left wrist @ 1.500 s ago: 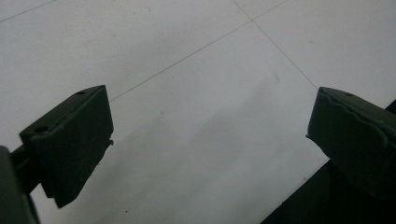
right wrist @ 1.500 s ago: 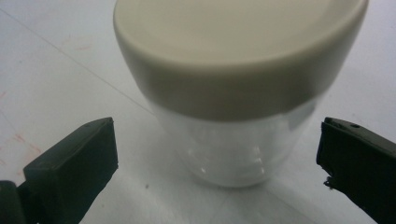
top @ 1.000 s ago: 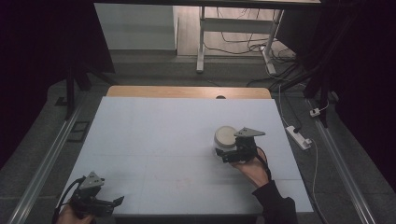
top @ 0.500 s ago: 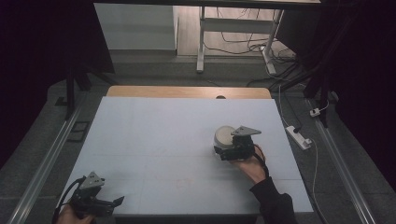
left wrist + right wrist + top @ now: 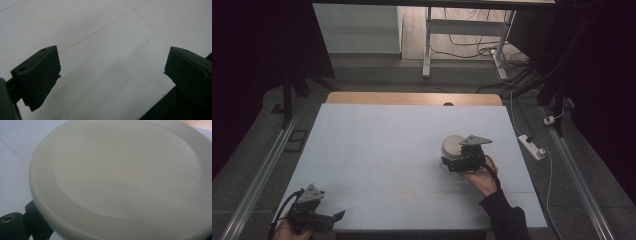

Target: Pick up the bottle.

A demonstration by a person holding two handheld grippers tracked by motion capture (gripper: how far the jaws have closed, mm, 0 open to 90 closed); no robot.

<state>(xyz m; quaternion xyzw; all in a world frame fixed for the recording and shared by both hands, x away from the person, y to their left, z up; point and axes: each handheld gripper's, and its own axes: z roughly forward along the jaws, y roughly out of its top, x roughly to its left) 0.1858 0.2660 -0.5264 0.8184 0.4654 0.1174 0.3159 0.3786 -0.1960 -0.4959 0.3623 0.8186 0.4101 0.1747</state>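
Right hand-held gripper [image 5: 451, 162] is at the white dish [image 5: 453, 145], right of centre on the pale surface [image 5: 377, 150], well apart from the left one. The right gripper view puts the dish [image 5: 120, 177] right up against the camera, rim low over one black jaw at bottom left; the other jaw is off frame, so I cannot tell whether the jaws are clamped on the rim or just around it. Judgement: this is the grasp or lift step on the dish. To do it well: bite the rim squarely with one jaw under and one over, get full pad contact before loading it, keep the dish level, lift straight up and slowly since a glazed rim will likely slip, and don't twist the wrist until it's clear of the surface. Left hand-held gripper [image 5: 334, 216] sits at the near left corner of the surface, jaws spread wide with nothing between them; the left gripper view confirms this, with both fingers [image 5: 40, 72] far apart over bare surface [image 5: 110, 50] and its faint seam lines. View differences: the high view gives the layout, dish position, the hand [image 5: 479, 177] behind the right gripper and the spacing of the two tools, but not jaw contact. The right gripper view gives rim and jaw detail, blurred, with no sense of where on the surface it is.
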